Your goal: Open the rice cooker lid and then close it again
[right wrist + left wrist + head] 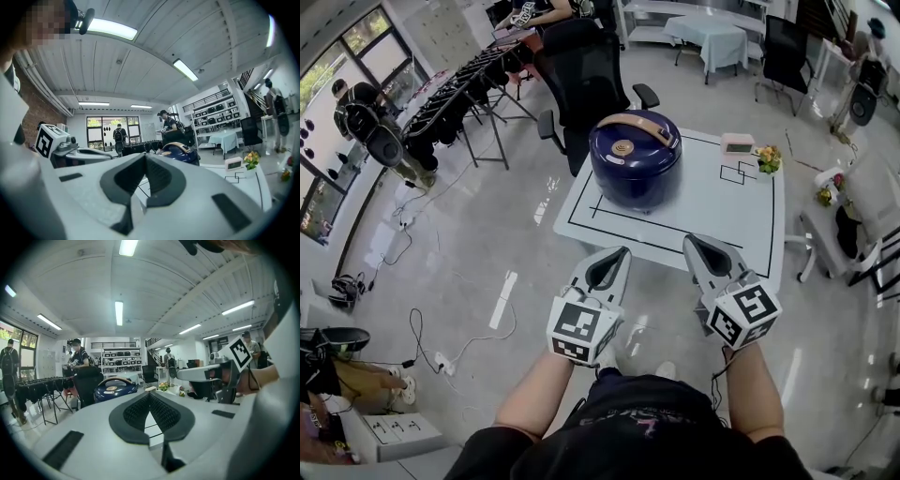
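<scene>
A dark blue rice cooker (635,157) with a tan handle stands on the white table (731,220), lid down. It also shows far ahead in the left gripper view (114,388) and in the right gripper view (177,152). My left gripper (621,253) and my right gripper (692,242) hover side by side at the table's near edge, short of the cooker. Both are shut with nothing between the jaws. In the left gripper view the pads (161,411) meet, and my right gripper (197,373) crosses at the right.
A small pink clock (737,143) and a little flower pot (768,157) sit at the table's far right. A black office chair (581,70) stands just behind the table. Racks and seated people line the left side; cables lie on the floor at left.
</scene>
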Action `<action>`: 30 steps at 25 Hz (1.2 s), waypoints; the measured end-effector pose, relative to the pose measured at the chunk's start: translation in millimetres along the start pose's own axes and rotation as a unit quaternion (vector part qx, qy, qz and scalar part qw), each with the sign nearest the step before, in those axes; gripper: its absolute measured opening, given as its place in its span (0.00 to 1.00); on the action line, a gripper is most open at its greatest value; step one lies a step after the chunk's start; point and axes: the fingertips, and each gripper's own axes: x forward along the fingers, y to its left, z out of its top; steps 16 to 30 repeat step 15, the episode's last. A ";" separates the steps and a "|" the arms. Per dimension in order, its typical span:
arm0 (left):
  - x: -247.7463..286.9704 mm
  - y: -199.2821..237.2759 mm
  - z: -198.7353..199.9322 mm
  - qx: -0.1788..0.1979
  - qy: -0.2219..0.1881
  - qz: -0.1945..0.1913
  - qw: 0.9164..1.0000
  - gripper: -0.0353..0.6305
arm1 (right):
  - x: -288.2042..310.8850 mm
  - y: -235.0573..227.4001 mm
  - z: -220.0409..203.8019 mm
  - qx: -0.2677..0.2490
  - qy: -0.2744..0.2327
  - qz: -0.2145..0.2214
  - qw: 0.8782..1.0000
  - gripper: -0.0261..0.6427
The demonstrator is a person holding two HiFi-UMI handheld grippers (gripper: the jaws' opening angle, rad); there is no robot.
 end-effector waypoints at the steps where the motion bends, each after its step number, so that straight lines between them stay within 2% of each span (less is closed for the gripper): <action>1: -0.5 -1.5 0.2 0.000 -0.001 0.001 1.000 0.06 | -1.1 0.2 0.2 -0.001 0.000 0.001 1.000 0.04; 30: 2.1 -11.3 -0.2 -0.005 -0.004 0.008 1.000 0.06 | -7.5 -4.7 -2.9 -0.002 0.002 0.008 1.000 0.04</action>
